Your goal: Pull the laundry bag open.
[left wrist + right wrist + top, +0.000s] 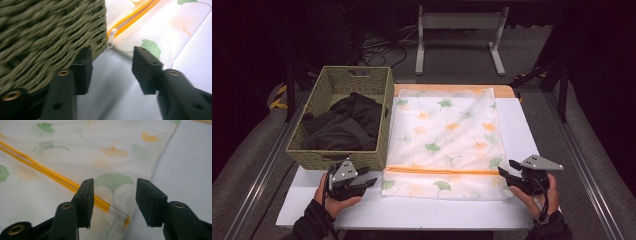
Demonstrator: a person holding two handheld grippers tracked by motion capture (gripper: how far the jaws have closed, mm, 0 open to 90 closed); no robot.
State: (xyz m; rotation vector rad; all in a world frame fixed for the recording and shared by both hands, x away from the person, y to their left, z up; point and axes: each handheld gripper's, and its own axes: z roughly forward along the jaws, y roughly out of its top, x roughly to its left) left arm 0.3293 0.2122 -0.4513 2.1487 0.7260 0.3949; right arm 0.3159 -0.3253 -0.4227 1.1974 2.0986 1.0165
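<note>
Both tongs gape empty — left tongs (371,181) and right tongs (507,168) level, flanking the zippered bag (444,140).

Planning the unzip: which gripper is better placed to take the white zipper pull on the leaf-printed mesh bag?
Left. The left gripper points open jaws at the white zipper pull just ahead, beside the woven green basket. The right gripper hovers at the orange zipper's opposite end.

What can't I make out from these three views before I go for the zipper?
- Dark clothes in the basket, high view: how many pieces; folds and basket walls hide it.
- Zipper on the leaf-print bag, high view: open or closed, too small. Its pull shows in the left tool's view.
- Bag contents: fabric covers them.
- Basket weave, left tool's view: blurred.
</note>
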